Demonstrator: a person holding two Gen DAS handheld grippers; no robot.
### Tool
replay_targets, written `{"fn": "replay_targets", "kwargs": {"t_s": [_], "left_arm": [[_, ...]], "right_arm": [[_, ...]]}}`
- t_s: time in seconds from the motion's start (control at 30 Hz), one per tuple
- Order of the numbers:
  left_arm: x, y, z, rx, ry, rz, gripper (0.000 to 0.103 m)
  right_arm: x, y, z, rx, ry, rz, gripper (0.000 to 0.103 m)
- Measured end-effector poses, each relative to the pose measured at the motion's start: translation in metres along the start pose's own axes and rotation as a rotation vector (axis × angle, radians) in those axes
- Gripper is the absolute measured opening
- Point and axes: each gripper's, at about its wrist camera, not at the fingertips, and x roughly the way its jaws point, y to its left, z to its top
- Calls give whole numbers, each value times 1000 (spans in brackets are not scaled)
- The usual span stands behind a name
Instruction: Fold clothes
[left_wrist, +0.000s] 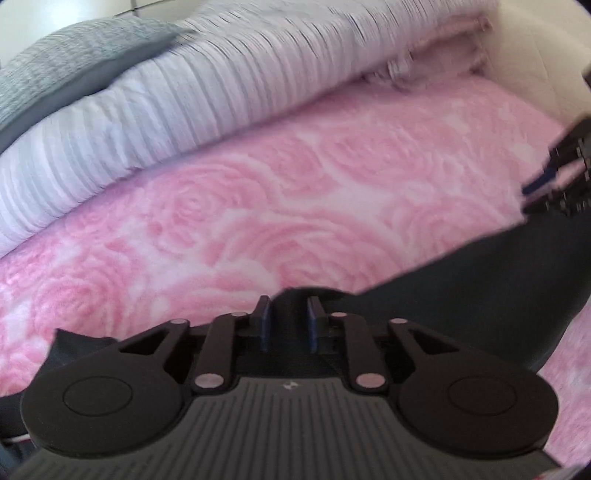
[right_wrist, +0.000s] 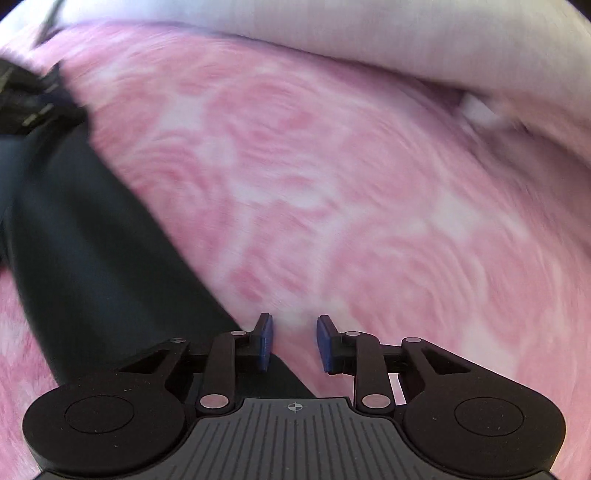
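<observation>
Pink rose-patterned blanket (left_wrist: 295, 192) under everything, white ribbed bedding (left_wrist: 166, 110) bunched toward 11 o'clock, grey pillow (left_wrist: 74, 55) beyond. Dark garment (left_wrist: 480, 280) spread from 6 toward 3 o'clock in the left wrist view. Left gripper (left_wrist: 288, 325) narrow, dark cloth between the pads, pinched so far as seen. Right gripper (right_wrist: 293, 343) parted, nothing between the pads, garment edge just at 9 o'clock.

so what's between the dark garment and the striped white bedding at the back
Only bare pink rose blanket. The left wrist view shows it running from the dark garment up to the striped white bedding, with nothing lying on that stretch.
</observation>
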Motion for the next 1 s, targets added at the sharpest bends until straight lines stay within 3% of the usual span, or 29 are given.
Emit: {"fn": "replay_targets", "kwargs": {"t_s": [0.07, 0.1, 0.13, 0.17, 0.27, 0.33, 0.37, 0.43, 0.5, 0.6, 0.67, 0.8, 0.87, 1.0], "left_arm": [[-18, 9, 1, -64, -60, 10, 26], [-25, 12, 0, -96, -84, 29, 27], [-30, 14, -3, -119, -93, 52, 27], [-30, 15, -6, -129, -81, 65, 27], [-13, 5, -17, -75, 9, 85, 27], [4, -5, -22, -1, 82, 138, 28], [6, -8, -21, 10, 80, 167, 30], [5, -17, -18, 22, 76, 229, 32], [-5, -31, -18, 33, 38, 263, 25], [-24, -65, -23, 26, 3, 210, 25], [-30, -97, -31, 51, 26, 139, 25], [-35, -152, -58, 119, 93, 50, 26], [-40, -167, -69, 95, 117, 40, 27], [-69, -175, -82, -44, 156, 34, 26]], "right_arm": [[-13, 5, -4, -11, -14, 16, 28], [-19, 9, -7, -25, -31, 34, 32], [-23, 14, -9, -36, -43, 56, 43], [-28, 18, -12, -48, -56, 77, 48], [-16, 22, -21, -29, -17, 136, 48], [-9, 16, -32, -11, 5, 85, 50], [-10, 14, -37, -10, -1, 38, 56], [-22, 13, -46, 38, 6, -50, 57], [-38, 12, -59, 118, 9, -108, 57], [-59, 19, -88, 221, -6, -59, 57], [-57, 29, -108, 218, 29, -55, 57], [-57, 12, -137, 367, 35, -82, 59], [-63, 8, -136, 403, 40, -96, 59], [-91, 11, -138, 456, 36, -72, 59]]}}
